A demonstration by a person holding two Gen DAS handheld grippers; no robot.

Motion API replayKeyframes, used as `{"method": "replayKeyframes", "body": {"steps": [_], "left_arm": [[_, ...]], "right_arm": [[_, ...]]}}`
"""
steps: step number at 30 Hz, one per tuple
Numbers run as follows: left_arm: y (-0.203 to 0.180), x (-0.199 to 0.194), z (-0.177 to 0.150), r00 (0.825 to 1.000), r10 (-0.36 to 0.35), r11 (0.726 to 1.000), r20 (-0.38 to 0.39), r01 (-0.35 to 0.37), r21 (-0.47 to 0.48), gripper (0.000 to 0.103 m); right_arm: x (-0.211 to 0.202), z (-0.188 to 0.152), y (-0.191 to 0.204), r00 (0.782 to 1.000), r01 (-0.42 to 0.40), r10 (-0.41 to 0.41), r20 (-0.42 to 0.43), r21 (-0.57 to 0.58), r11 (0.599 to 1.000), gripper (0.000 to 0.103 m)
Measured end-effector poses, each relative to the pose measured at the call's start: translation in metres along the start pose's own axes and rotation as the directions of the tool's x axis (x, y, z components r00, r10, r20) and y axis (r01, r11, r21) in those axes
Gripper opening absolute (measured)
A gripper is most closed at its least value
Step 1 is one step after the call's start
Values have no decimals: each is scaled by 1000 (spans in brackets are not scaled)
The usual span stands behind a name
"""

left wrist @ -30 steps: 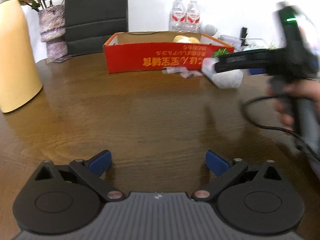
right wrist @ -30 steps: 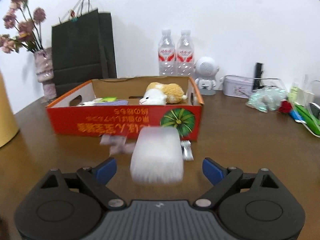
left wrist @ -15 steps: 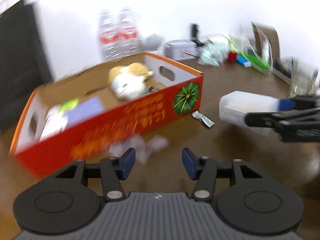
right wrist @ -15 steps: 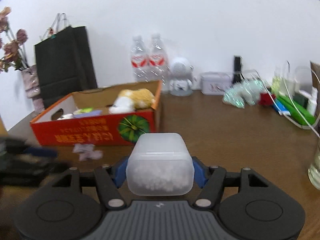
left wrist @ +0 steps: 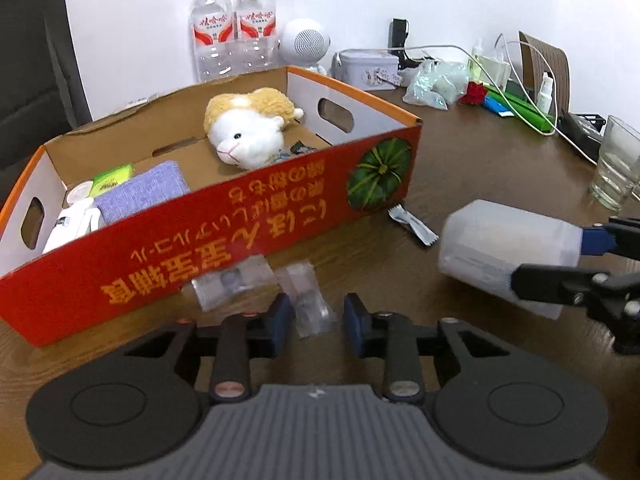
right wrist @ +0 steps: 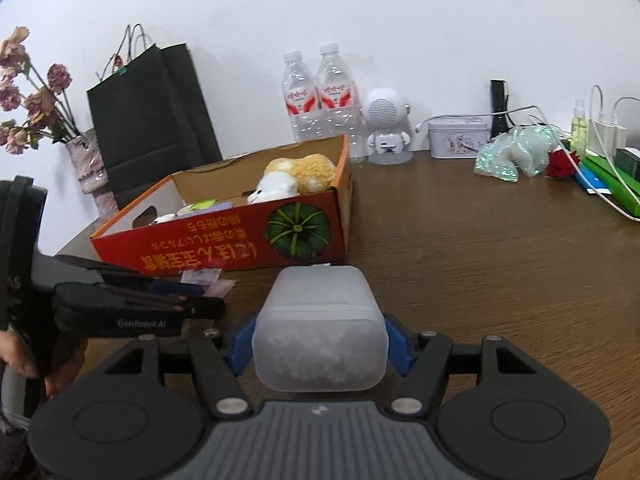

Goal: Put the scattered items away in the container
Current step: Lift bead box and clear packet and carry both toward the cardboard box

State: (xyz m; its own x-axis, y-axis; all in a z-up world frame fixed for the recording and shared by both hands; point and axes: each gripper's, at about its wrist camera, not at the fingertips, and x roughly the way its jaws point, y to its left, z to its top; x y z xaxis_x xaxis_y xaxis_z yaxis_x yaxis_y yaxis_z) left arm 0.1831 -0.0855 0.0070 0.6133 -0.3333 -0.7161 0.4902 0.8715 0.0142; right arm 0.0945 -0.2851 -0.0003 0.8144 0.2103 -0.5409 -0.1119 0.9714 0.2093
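Note:
A red cardboard box (left wrist: 224, 220) (right wrist: 224, 246) stands on the brown table and holds a plush toy (left wrist: 248, 128), a purple cloth (left wrist: 144, 192) and small packs. My right gripper (right wrist: 320, 344) is shut on a frosted white plastic container (right wrist: 322, 328) (left wrist: 508, 252), held above the table right of the box. My left gripper (left wrist: 317, 318) is partly closed around a clear plastic packet (left wrist: 308, 300) lying in front of the box; its pads do not touch it. A second clear packet (left wrist: 232, 280) lies beside it. A silver sachet (left wrist: 412, 226) lies by the box's corner.
Two water bottles (right wrist: 320, 100), a white robot speaker (right wrist: 386, 124), a tin (right wrist: 458, 138) and a black paper bag (right wrist: 156, 112) line the wall. A glass (left wrist: 614, 160) and cables lie at the right. A vase of dried flowers (right wrist: 86, 164) stands at the left.
My left gripper swung from the open table to the box front and narrowed around the clear packet. My right gripper closed on the white container and lifted it.

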Motion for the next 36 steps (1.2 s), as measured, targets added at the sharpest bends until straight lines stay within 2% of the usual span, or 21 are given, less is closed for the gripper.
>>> {"method": "replayKeyframes", "body": {"steps": [2, 4, 6, 7, 10, 14, 19, 20, 21, 23, 27, 28, 29, 33, 36], "left_arm": [[2, 4, 4, 1000, 1, 1000, -3, -1, -22, 45], [2, 7, 8, 1000, 24, 999, -4, -24, -34, 41], [0, 7, 8, 999, 36, 998, 1, -36, -45, 22], [1, 7, 8, 999, 47, 997, 2, -46, -57, 18], [2, -2, 1, 995, 96, 990, -10, -96, -107, 16], [-13, -34, -33, 989, 148, 979, 11, -145, -145, 15], [-25, -85, -83, 981, 194, 954, 23, -183, -236, 15], [-24, -93, -90, 981, 191, 950, 25, -178, -258, 15], [-23, -100, -96, 982, 188, 947, 27, -174, -271, 15], [-21, -112, -104, 979, 201, 940, 34, -183, -287, 15], [-17, -125, -112, 976, 211, 933, 57, -184, -309, 15], [-17, -126, -113, 975, 212, 933, 65, -182, -311, 15], [-17, -128, -113, 974, 213, 932, 72, -181, -313, 15], [-22, -141, -120, 969, 220, 935, 109, -177, -307, 15], [-31, -148, -132, 969, 210, 945, 132, -167, -282, 15]], "right_arm": [[1, -1, 4, 1000, 1, -1, -5, -19, 1000, 65], [2, -2, 7, 1000, 10, -10, -6, -34, 999, 65], [2, -3, 8, 1000, 12, -13, -8, -36, 999, 65], [2, -4, 8, 1000, 15, -16, -9, -36, 999, 65], [5, -6, 9, 1000, 25, -26, -18, -44, 999, 65], [9, -13, 21, 998, 57, -60, -29, -118, 991, 65], [6, -22, 45, 999, 22, -30, -36, -215, 976, 65], [5, -24, 51, 999, 17, -25, -33, -231, 973, 70], [4, -25, 56, 999, 3, -11, -31, -243, 970, 80], [4, -27, 64, 999, -27, 21, -28, -261, 965, 88], [10, -20, 70, 999, 38, -37, 9, -215, 976, 86], [12, -18, 68, 998, 56, -55, 12, -186, 981, 80], [15, -17, 67, 998, 60, -61, -2, -164, 985, 66], [5, -20, 75, 995, 89, -97, -35, -169, 982, 65], [-29, -38, 87, 999, 36, -38, -13, -144, 989, 65]]}}
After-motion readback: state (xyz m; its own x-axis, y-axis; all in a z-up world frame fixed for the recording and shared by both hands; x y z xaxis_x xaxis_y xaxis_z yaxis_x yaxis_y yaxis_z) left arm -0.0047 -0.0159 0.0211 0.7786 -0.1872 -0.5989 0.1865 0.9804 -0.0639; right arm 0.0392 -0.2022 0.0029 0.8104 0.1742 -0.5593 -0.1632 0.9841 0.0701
